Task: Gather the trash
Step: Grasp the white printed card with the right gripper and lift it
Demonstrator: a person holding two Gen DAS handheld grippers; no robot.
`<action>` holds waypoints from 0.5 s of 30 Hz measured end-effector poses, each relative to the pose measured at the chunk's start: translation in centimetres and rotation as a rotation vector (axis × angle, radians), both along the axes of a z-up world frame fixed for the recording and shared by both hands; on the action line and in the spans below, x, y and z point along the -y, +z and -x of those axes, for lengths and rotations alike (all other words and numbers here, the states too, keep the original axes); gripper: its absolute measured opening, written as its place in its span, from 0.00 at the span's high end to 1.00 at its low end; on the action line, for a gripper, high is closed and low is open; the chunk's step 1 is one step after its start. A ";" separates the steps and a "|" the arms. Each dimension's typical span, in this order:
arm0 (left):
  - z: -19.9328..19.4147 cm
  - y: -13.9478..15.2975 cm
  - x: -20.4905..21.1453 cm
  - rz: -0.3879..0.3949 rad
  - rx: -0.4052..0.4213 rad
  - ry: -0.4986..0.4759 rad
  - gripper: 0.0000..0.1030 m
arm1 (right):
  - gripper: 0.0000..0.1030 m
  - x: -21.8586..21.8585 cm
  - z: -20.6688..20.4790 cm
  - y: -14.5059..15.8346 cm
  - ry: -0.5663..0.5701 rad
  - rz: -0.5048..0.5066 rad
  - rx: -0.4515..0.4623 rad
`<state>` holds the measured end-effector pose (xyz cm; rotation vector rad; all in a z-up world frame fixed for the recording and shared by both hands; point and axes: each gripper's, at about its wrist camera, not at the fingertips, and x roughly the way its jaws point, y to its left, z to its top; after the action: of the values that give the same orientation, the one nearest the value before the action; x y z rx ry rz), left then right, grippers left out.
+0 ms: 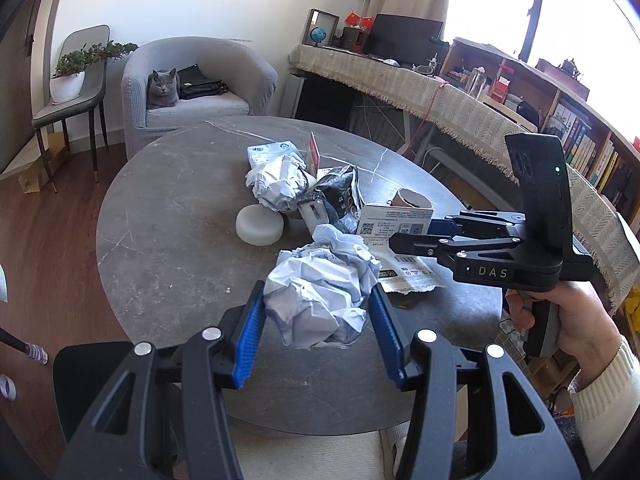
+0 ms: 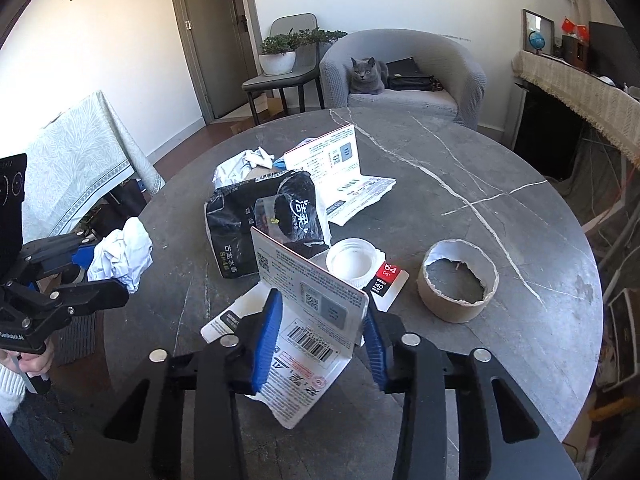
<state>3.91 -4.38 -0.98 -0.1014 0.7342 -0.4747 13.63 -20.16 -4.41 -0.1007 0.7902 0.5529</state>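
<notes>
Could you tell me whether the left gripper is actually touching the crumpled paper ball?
Touching. In the left wrist view both blue pads of the left gripper press against the sides of the crumpled paper ball, with no gap visible.

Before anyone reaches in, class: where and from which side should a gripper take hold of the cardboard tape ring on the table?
Grip the cardboard tape ring by its wall, coming from above. It lies flat with its hollow facing up, so one of the fingers can probably drop inside and the other outside the near rim. It stands apart from the white lid and the red card, so that side looks free.
</notes>
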 end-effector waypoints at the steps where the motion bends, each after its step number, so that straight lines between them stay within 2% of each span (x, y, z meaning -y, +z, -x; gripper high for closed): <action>1: 0.1 0.0 -0.2 -0.003 -0.001 0.005 0.48 | 0.74 -0.1 0.2 0.1 0.010 -0.003 0.000; 9: 0.5 0.1 -1.4 -0.006 -0.005 0.049 0.48 | 0.98 -1.0 1.6 1.3 0.104 -0.110 -0.012; 15: 1.2 0.4 -1.6 0.002 -0.002 0.059 0.48 | 0.99 -0.2 1.6 2.3 0.098 -0.280 -0.034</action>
<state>2.70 -2.73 -0.56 -0.1248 0.7308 -0.4191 12.04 -19.99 -2.16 0.1293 0.7363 0.7543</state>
